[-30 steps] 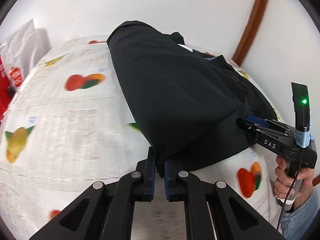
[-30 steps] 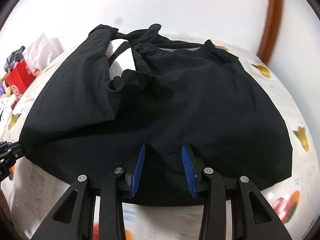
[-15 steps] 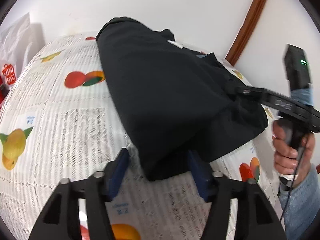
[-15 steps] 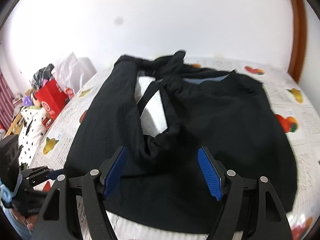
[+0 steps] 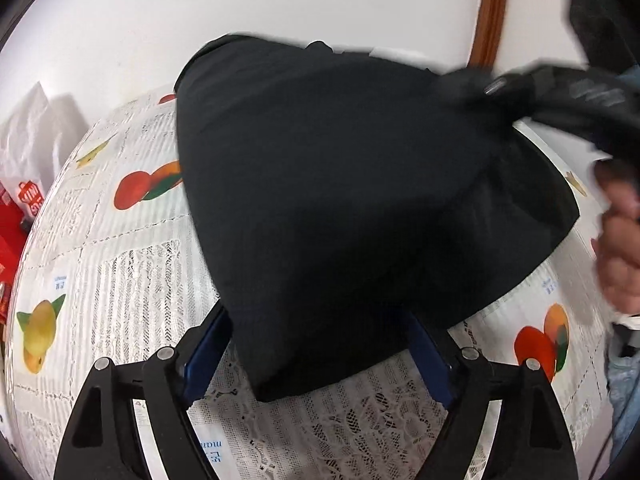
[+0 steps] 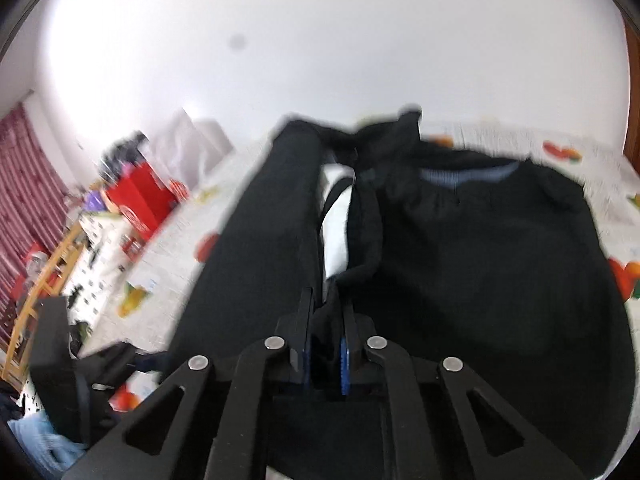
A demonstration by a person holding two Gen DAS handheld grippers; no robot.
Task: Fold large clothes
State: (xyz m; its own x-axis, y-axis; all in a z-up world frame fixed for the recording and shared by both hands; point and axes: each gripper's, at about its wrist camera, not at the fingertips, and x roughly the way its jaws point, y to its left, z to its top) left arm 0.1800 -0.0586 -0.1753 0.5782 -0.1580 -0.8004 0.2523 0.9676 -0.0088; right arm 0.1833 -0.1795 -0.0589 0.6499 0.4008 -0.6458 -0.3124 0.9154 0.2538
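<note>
A large black garment [image 5: 340,200] lies spread on a table under a white lace cloth with fruit prints [image 5: 132,280]. My left gripper [image 5: 318,360] is opening. Its blue pads [image 5: 208,356] stand wide on either side of the garment's near corner without pressing it. My right gripper [image 6: 325,328] is closing, and its jaws pinch a fold of the black garment [image 6: 500,280] near its middle, beside a white inner patch [image 6: 336,236]. In the left wrist view the right gripper [image 5: 460,88] is blurred and lifts the cloth at the upper right, held by a hand [image 5: 620,240].
A white plastic bag [image 5: 28,140] and a red box [image 6: 140,200] stand past the table's left edge. A wooden chair [image 6: 44,280] and a striped curtain [image 6: 24,184] are further left. A brown door frame [image 5: 488,12] rises at the back right against the white wall.
My left gripper has opened wide and let go of the garment's corner. My right gripper opened, rose, then closed on a fold in the middle and is lifting it.
</note>
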